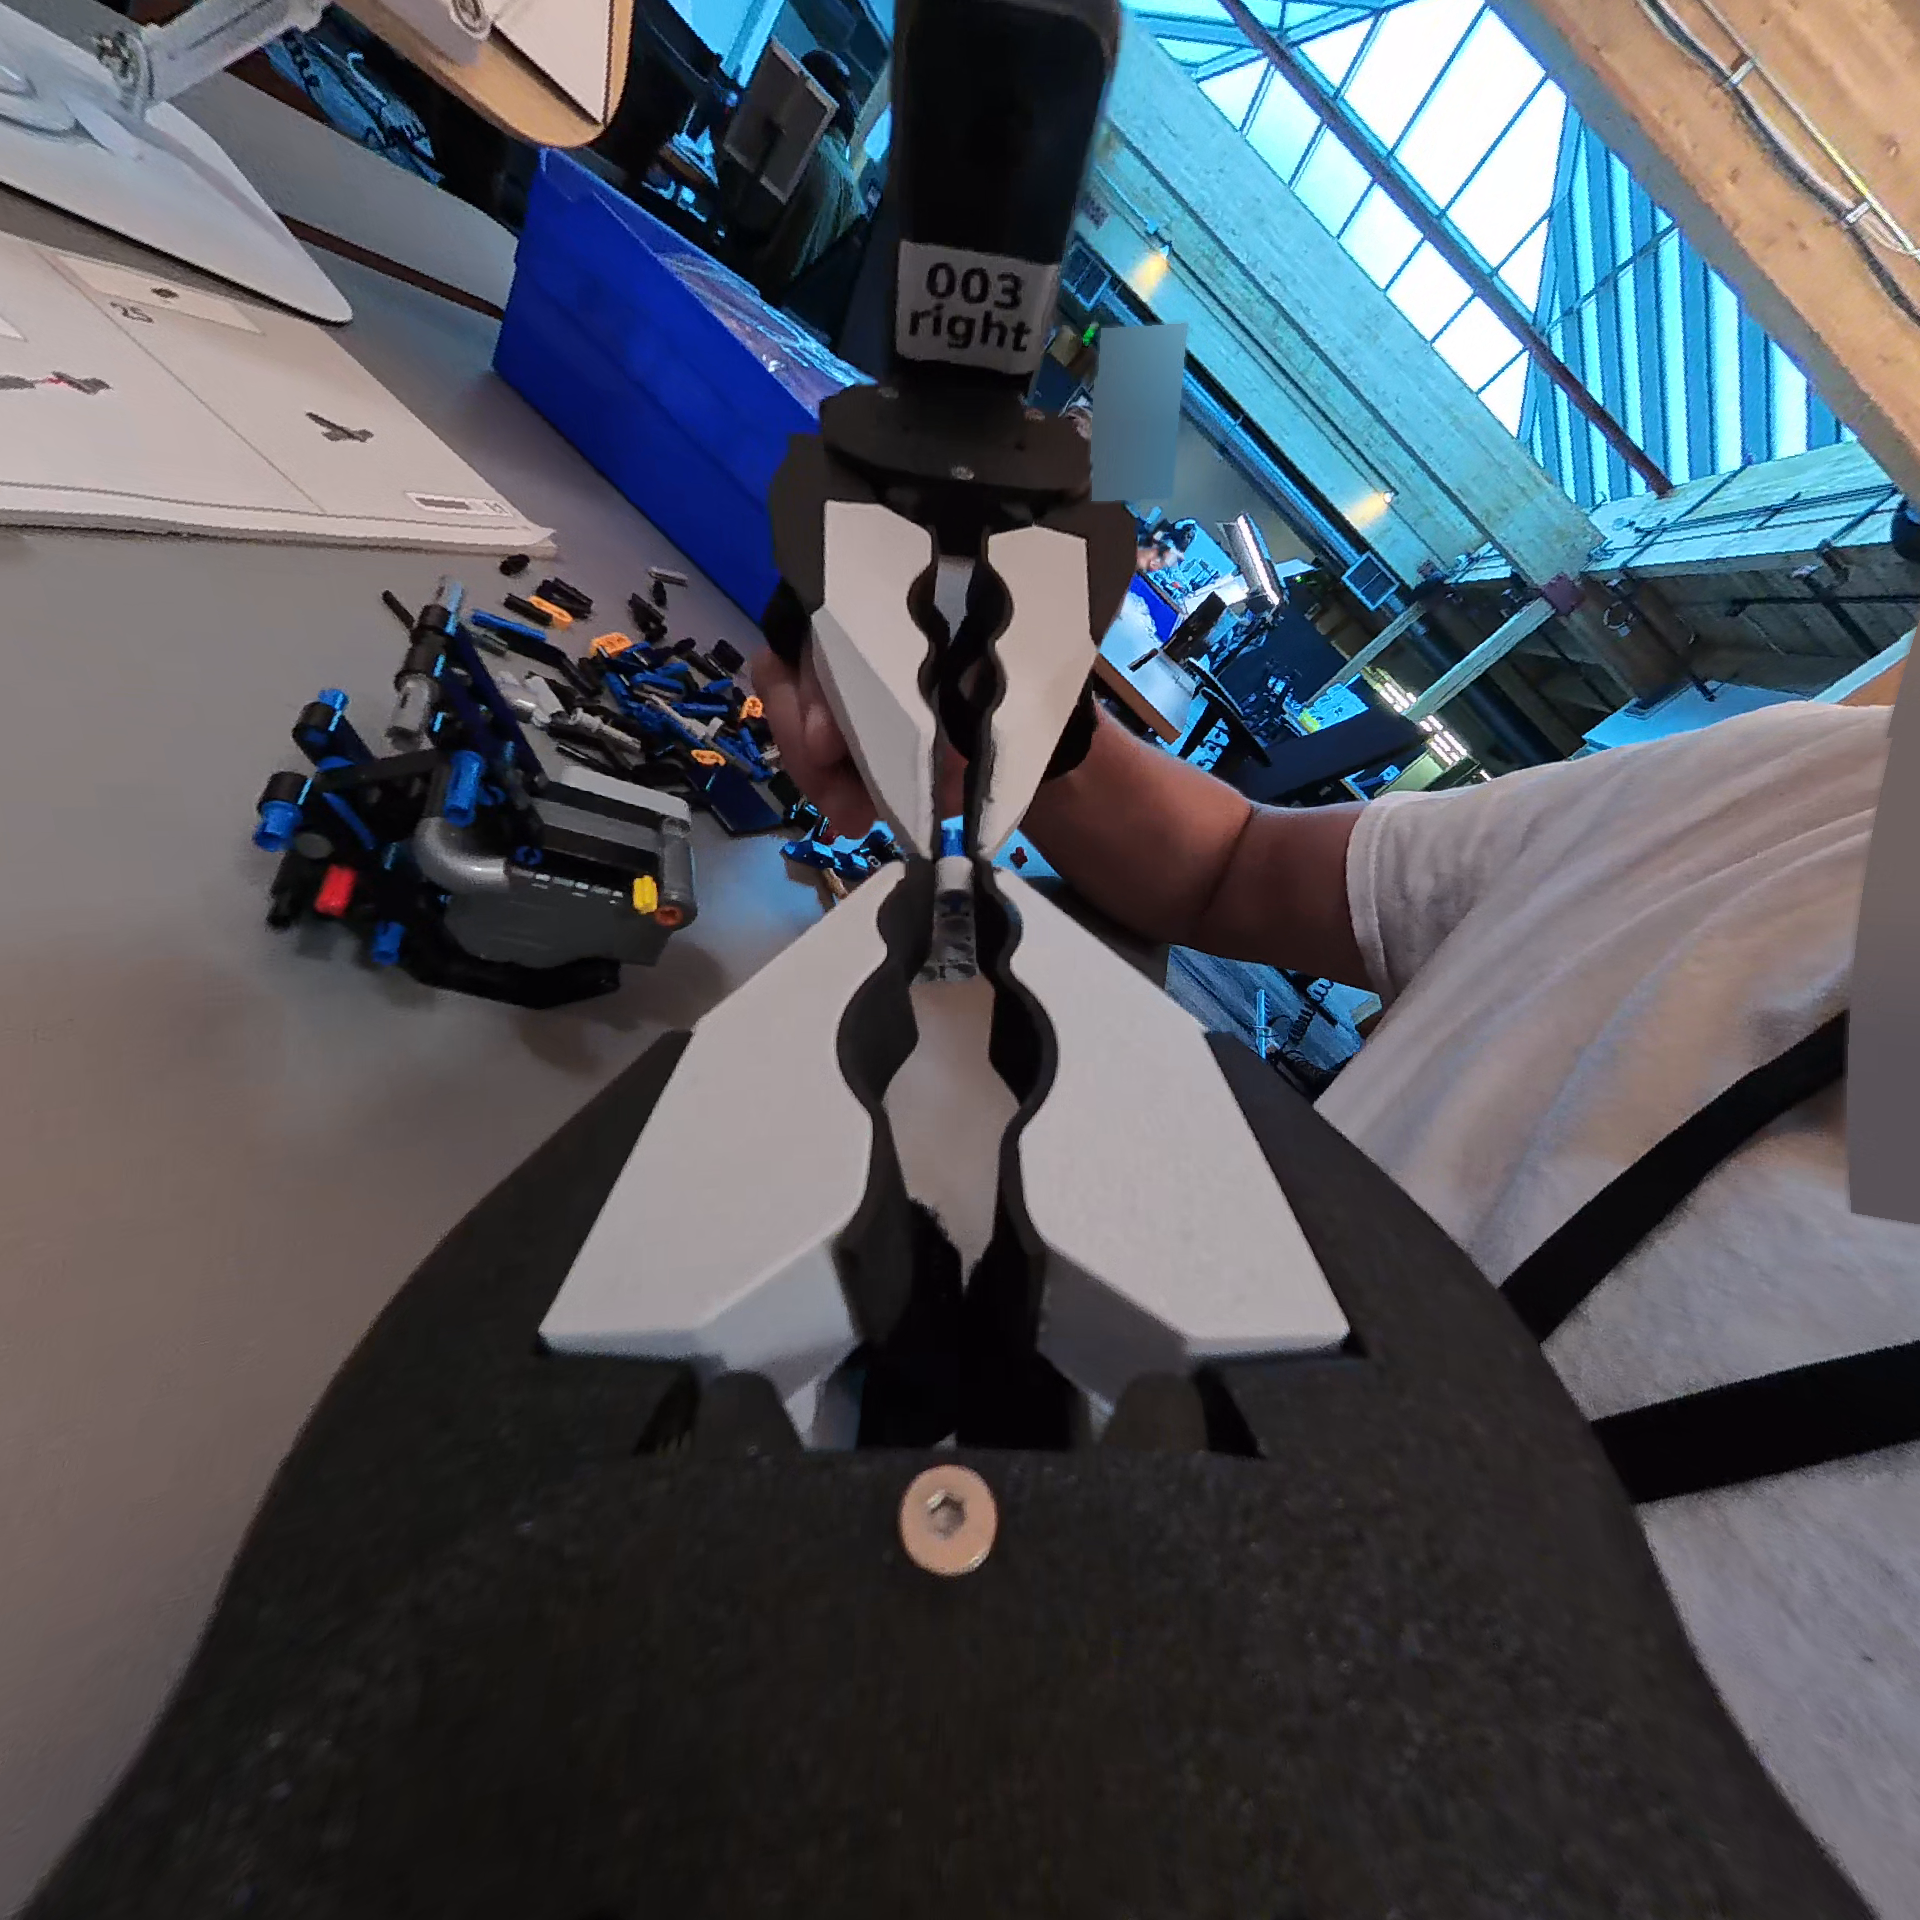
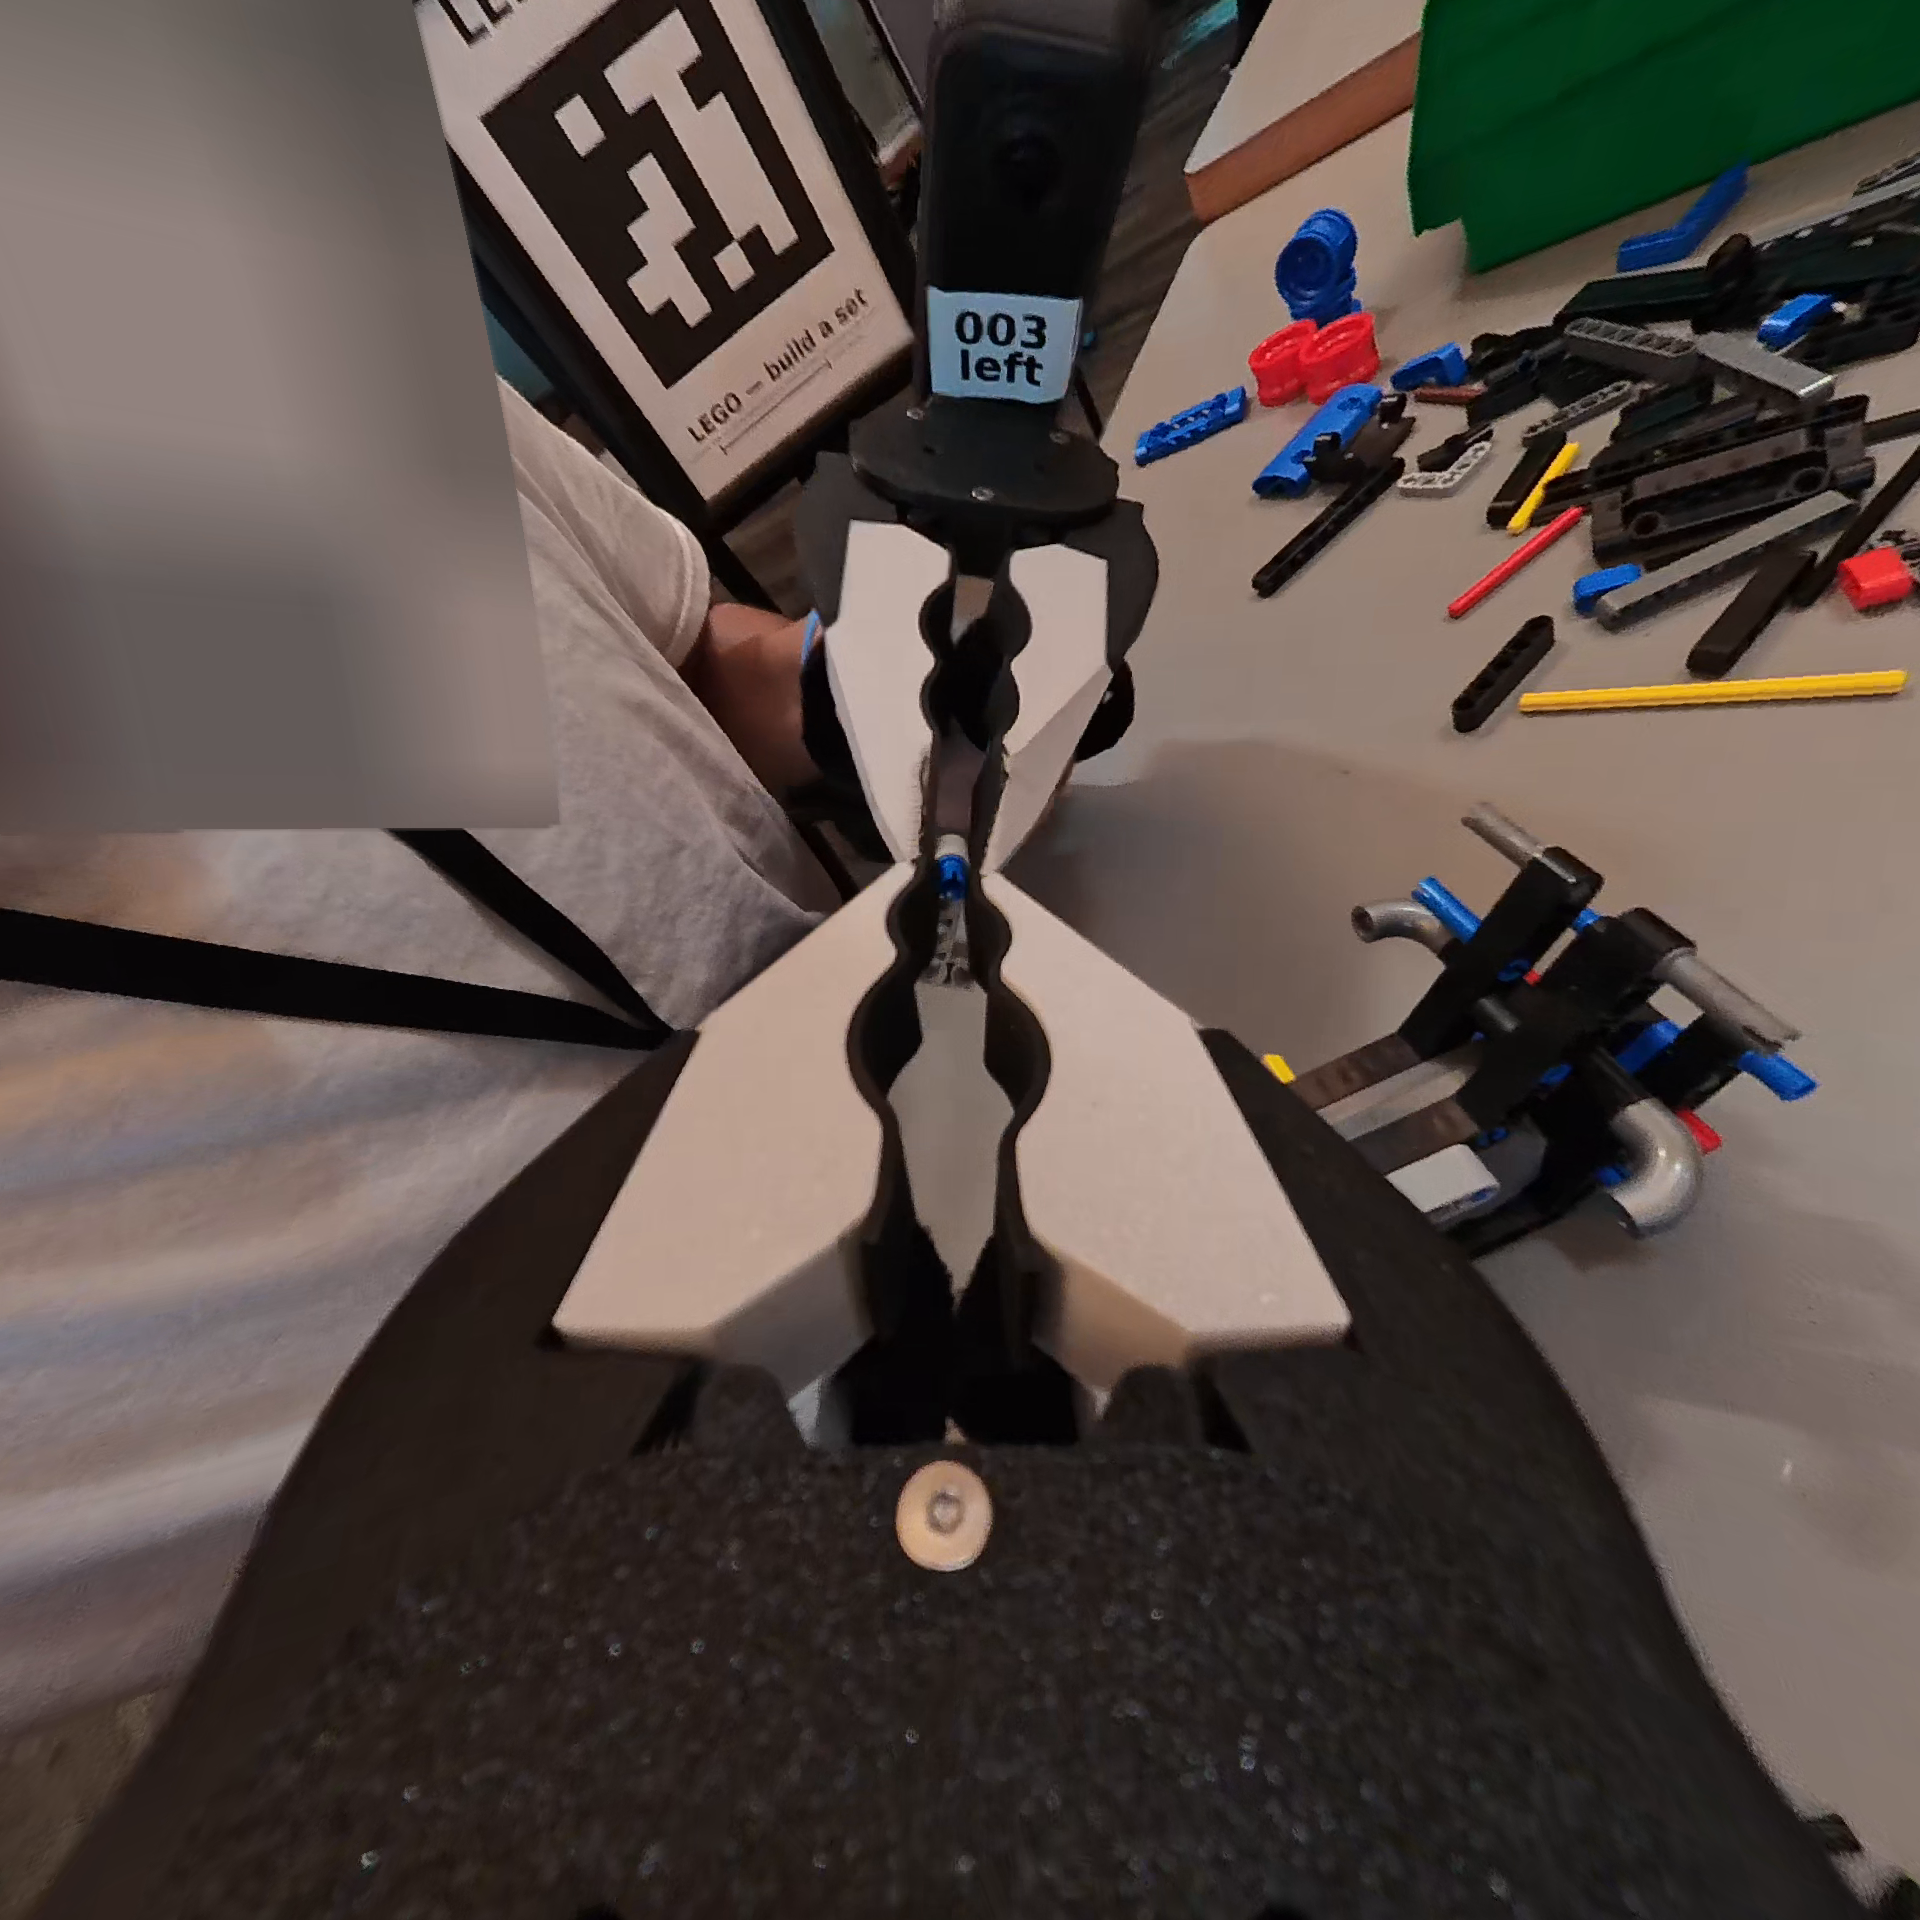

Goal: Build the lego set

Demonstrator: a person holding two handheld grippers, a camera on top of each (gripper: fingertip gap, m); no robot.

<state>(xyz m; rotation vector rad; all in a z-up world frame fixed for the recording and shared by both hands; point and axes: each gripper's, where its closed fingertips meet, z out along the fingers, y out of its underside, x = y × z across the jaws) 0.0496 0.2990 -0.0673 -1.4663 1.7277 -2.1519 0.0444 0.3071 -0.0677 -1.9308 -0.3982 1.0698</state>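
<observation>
Nearest you in the left wrist view, your left gripper [image 1: 951, 883] is closed on a small light grey piece [image 1: 951, 925], pinched between its fingertips. Tip to tip against it, your right gripper [image 1: 951, 831] points back at you, its jaws drawn together on a blue pin [image 1: 951, 836]; the pin seems to meet the grey piece end to end, though the joint is too small to be sure. The right wrist view gives the same meeting from the other side: the right gripper [image 2: 948, 883] clamps a grey piece with the blue pin [image 2: 950, 871] at its far end, and the left gripper [image 2: 951, 831] comes in from beyond.

To the left in the left wrist view, the partly built model [image 1: 488, 862], black and grey with blue pins, sits on the grey table [image 1: 208, 1091]. Just past it lies a heap of loose blue and black parts [image 1: 634, 675]. Farther left an open instruction booklet [image 1: 208, 416] lies flat, and beyond the heap stands a blue bin [image 1: 644, 364].

In the right wrist view the model [image 2: 1558, 1070] is at near right, more loose parts [image 2: 1662, 468] are spread at far right, and a marker board [image 2: 675, 208] stands far left.
</observation>
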